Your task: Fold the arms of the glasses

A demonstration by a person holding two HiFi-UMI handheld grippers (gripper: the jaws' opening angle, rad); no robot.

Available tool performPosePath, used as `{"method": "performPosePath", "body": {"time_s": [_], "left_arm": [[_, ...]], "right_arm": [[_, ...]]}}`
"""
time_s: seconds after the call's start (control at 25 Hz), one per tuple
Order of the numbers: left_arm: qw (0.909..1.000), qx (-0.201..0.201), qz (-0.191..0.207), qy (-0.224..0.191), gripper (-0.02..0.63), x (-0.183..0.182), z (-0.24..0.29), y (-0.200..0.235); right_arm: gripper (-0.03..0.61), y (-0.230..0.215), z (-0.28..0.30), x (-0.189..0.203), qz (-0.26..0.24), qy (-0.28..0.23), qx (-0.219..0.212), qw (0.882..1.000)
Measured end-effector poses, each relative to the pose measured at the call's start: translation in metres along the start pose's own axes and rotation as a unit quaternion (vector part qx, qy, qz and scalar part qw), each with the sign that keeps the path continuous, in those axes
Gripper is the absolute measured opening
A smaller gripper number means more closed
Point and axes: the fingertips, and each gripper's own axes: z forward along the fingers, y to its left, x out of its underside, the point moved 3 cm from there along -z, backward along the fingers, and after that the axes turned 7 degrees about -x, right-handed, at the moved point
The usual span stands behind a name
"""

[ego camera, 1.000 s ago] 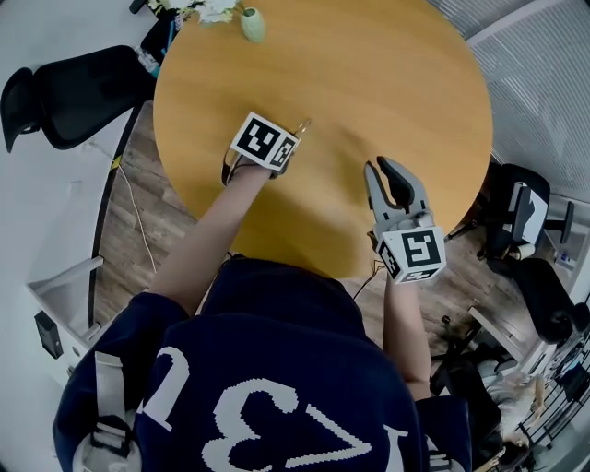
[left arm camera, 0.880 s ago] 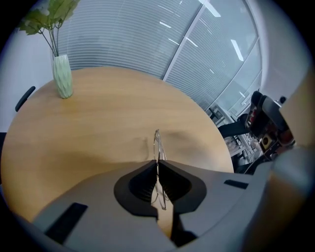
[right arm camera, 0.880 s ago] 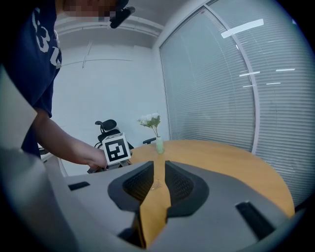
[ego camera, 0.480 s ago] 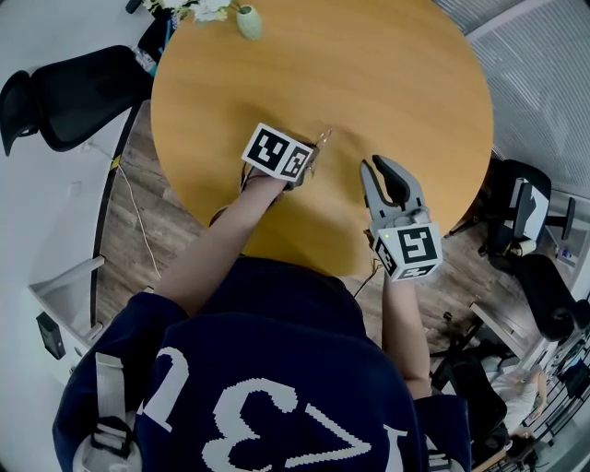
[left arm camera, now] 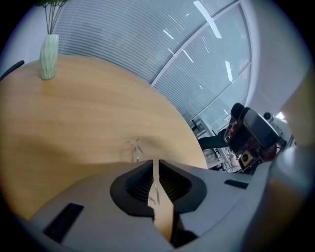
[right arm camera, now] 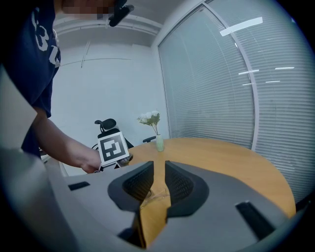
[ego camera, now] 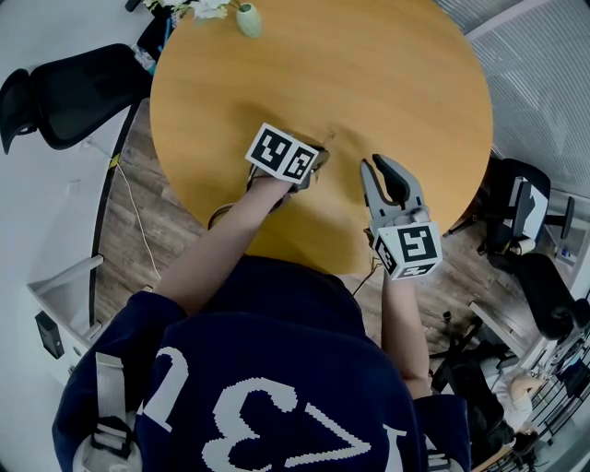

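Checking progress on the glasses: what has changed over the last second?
The left gripper, jaws shut on the thin clear-framed glasses, carried them rightward across the round wooden table, nearer the right gripper. The right gripper stayed put, jaws apart, gripping nothing; the pale green vase did not move.

The counter [ego camera: 396,74] is glowing honey-orange, the vase [ego camera: 248,22] pale green, the glasses [left arm camera: 134,147] clear; the grey left gripper [ego camera: 320,152] and right gripper [ego camera: 380,166] are wearing black-and-white square markers.
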Motion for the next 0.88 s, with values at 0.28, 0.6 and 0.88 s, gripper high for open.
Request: {"method": "performPosePath", "body": {"time_s": [0.28,0.6,0.88], "left_arm": [[0.9974,-0.031,0.02,-0.061,0.025,-0.017,-0.027,0.006],[0.9772,-0.044,0.04,-0.204,0.018,-0.05,-0.098,0.002],[0.9305,-0.112,0.089,-0.337,0.017,-0.079,-0.176,-0.01]], "right_arm": [[0.048,-0.005,-0.007,-0.009,0.002,-0.021,0.014,1.0],[0.031,-0.011,-0.018,-0.049,0.009,-0.095,0.033,0.995],[0.028,-0.009,-0.033,-0.093,-0.008,-0.149,0.058,0.987]]}}
